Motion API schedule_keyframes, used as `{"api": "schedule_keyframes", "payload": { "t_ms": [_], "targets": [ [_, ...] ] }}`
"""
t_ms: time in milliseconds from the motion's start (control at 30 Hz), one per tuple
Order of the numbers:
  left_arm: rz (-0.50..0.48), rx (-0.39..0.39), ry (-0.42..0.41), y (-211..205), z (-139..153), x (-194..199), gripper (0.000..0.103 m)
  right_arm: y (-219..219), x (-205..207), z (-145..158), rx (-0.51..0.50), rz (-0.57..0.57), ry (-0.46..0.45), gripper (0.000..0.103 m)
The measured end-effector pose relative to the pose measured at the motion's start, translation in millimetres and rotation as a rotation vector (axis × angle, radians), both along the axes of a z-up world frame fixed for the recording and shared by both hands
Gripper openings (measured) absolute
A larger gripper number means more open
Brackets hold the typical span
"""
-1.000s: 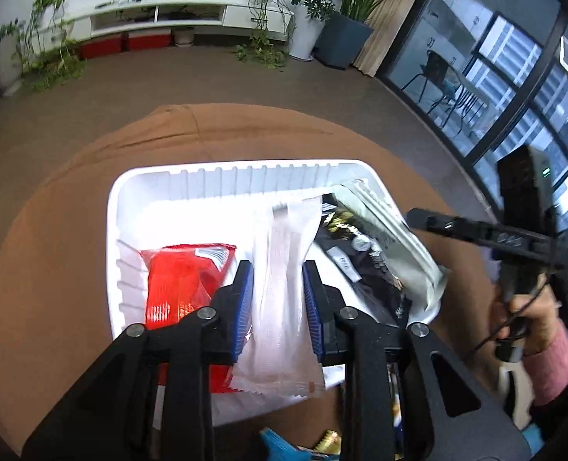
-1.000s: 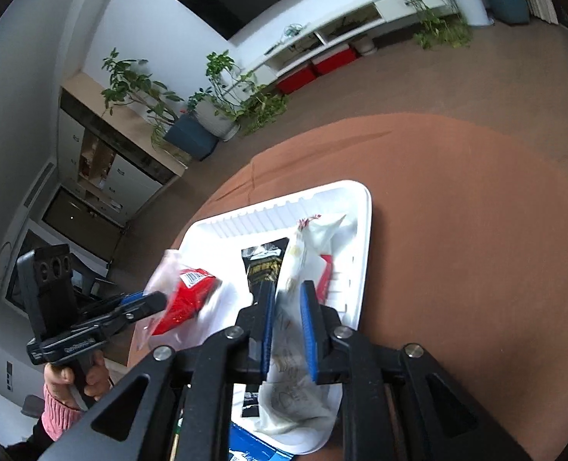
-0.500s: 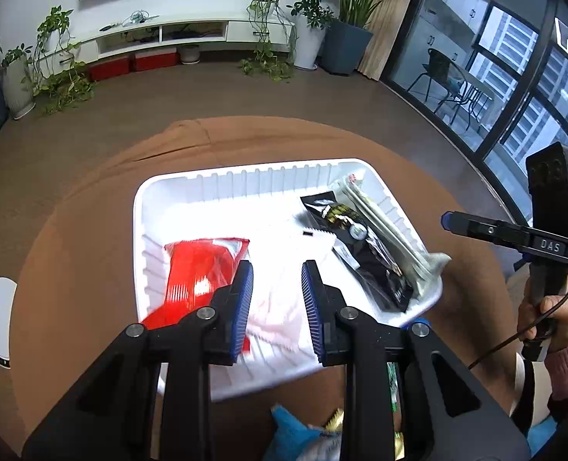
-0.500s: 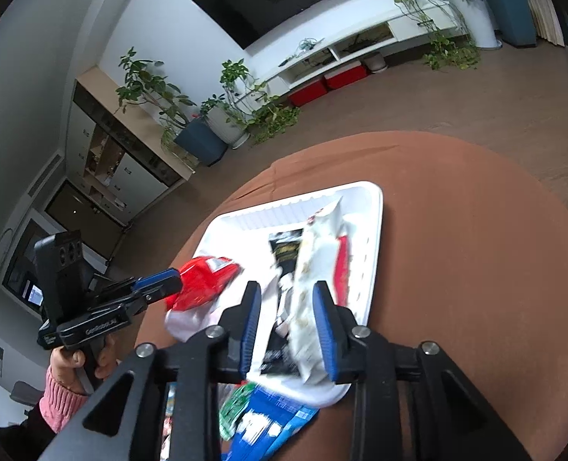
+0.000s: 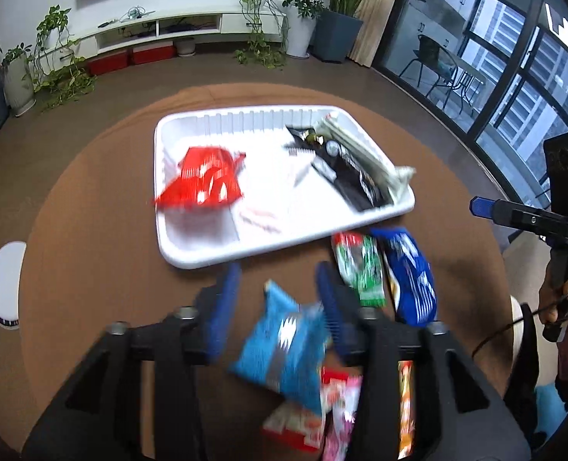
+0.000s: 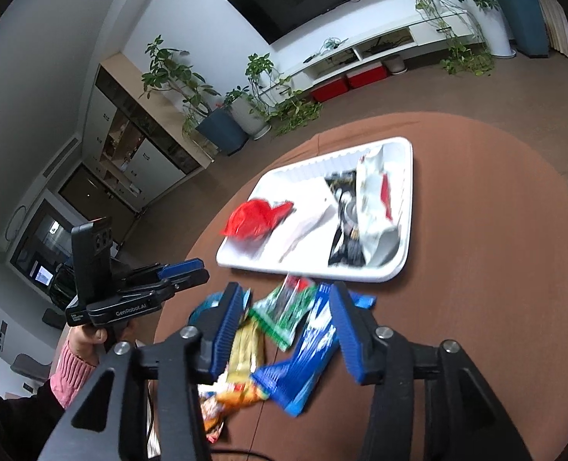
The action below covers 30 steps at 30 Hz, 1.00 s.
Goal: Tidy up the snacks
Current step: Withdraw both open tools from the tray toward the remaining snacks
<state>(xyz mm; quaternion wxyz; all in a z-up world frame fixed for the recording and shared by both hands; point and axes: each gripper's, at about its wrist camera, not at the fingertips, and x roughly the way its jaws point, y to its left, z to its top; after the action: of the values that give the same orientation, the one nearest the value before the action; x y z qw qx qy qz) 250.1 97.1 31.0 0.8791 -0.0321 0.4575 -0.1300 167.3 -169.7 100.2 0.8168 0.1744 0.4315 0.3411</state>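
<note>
A white tray [image 5: 176, 246] on the round brown table holds a red packet [image 5: 201, 176], a clear white packet [image 5: 272, 192], a black packet [image 5: 355, 176] and a pale packet [image 5: 364, 153]. My left gripper [image 5: 278, 286] is open and empty, above a light blue packet [image 5: 280, 345] near the table's front. My right gripper [image 6: 286, 307] is open and empty, above a green packet [image 6: 288, 313] and a dark blue packet [image 6: 307, 349]. The tray [image 6: 407, 199] lies beyond it.
More loose packets lie at the front: a green one [image 5: 359, 265], a dark blue one [image 5: 409, 272], a red-and-pink one [image 5: 322, 418] and a yellow-orange one [image 6: 238, 368]. A white round object [image 5: 3, 284] sits off the table's left edge.
Both grippers let go of their packets in the tray, opened wide and pulled back toward the front of the table, over the loose packets.
</note>
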Motion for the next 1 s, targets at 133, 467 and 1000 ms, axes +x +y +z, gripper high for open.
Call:
{"api": "schedule_keyframes", "payload": {
  "t_ms": [133,467,1000],
  "targets": [
    [-0.012,-0.01,0.01,1.1,-8.0,-21.6,0.052,4.0,-22.1,-11.1,-0.007,0.001,0.021,0.056],
    [-0.025,0.0,0.015,-0.4,-13.4,-45.1,0.054,18.2,-47.1,-37.5,-0.061,-0.009,0.059,0.06],
    [-0.047,0.006,0.032,-4.3,-24.1,-36.2,0.054,42.3,-35.3,-51.9,-0.142,-0.026,0.085,0.065]
  ]
}}
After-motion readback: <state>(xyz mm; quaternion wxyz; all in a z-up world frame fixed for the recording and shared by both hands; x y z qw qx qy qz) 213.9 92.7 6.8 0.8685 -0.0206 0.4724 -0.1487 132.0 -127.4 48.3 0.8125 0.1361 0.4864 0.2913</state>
